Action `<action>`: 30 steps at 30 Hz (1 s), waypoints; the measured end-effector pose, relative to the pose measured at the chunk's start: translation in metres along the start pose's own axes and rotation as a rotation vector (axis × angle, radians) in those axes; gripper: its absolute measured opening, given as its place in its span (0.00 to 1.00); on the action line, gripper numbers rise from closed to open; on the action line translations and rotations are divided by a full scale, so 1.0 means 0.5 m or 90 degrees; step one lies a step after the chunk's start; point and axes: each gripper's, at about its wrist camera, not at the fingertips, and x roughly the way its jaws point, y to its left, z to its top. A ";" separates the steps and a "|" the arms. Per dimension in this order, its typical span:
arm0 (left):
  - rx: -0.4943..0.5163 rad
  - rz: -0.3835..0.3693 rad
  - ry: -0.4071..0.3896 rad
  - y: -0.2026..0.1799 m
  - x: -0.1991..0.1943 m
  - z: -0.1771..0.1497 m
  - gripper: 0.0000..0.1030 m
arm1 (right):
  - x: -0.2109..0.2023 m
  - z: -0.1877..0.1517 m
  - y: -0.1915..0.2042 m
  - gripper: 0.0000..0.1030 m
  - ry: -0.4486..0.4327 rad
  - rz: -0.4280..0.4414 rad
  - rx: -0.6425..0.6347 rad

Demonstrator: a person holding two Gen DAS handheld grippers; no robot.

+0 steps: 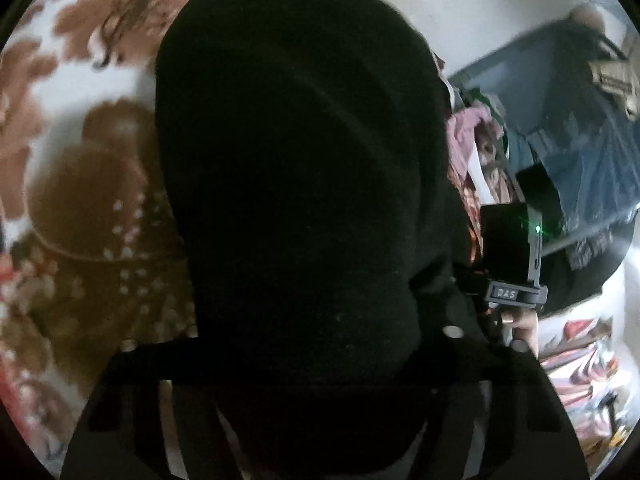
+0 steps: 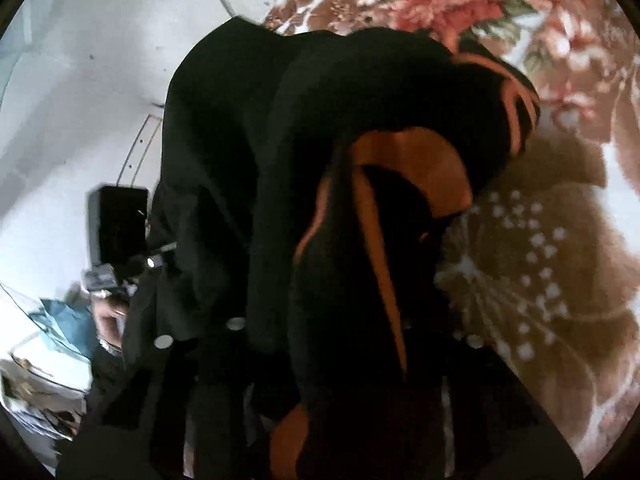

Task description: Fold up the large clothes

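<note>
Two grippers, one garment (image 1: 296, 160), all bunched up close. The garment is black and fills the middle of both wrist views, heaped over the front of each tool, with the blanket (image 1: 100, 208) behind and around it. In your right wrist view the cloth shows orange trim (image 2: 400, 152), a wide curved band plus thin stripes near the top right fold.

Your left gripper (image 2: 120, 224) shows at the left edge of the right wrist view, body only, with your left hand (image 2: 108, 312) under it and a band on the wrist. In its own view the fingers are buried under black cloth, so you cannot tell how far they stand apart or whether they pinch the cloth.

Same for your right gripper (image 1: 508, 244): body and a green light show at the right of the left wrist view, your right hand (image 1: 524, 326) below it. Its fingers are covered by cloth in its own view; grip cannot be told.

The blanket is brown, red and white with flowers. A clothes pile (image 1: 472, 132) lies just right of the garment, blurred. A white wall (image 2: 80, 80) stands behind your left gripper.
</note>
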 end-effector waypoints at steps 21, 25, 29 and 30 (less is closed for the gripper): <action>0.254 -0.072 0.009 -0.679 -0.039 -0.155 0.55 | -0.659 -0.314 0.088 0.27 -0.213 -0.057 -0.005; 0.318 -0.161 0.075 -0.852 0.111 -0.180 0.55 | -0.844 -0.445 0.020 0.27 -0.278 -0.145 0.064; 0.381 -0.236 0.162 -1.009 0.260 -0.252 0.55 | -1.003 -0.605 -0.069 0.27 -0.338 -0.231 0.161; 0.396 -0.253 0.185 -1.043 0.302 -0.267 0.55 | -1.022 -0.632 -0.083 0.27 -0.348 -0.251 0.175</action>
